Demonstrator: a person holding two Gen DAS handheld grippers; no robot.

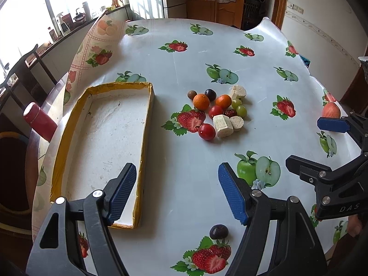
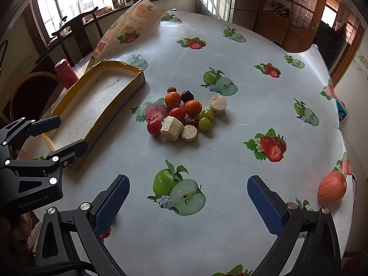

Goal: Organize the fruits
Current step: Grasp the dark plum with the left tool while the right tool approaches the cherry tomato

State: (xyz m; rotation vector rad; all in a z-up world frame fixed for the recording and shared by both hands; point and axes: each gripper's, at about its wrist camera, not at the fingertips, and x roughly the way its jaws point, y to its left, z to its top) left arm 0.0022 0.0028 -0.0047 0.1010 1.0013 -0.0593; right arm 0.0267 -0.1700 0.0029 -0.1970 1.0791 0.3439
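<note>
Above the table (image 2: 253,73) both the left gripper (image 1: 177,191) and right gripper (image 2: 187,203) hover with jaws apart and empty, sorting unstarted; next, I judge, reach into the fruit pile (image 2: 181,112) for the tray (image 1: 110,138).

Left gripper (image 1: 177,193), right gripper (image 2: 188,204): spread wide, pitched down.
</note>
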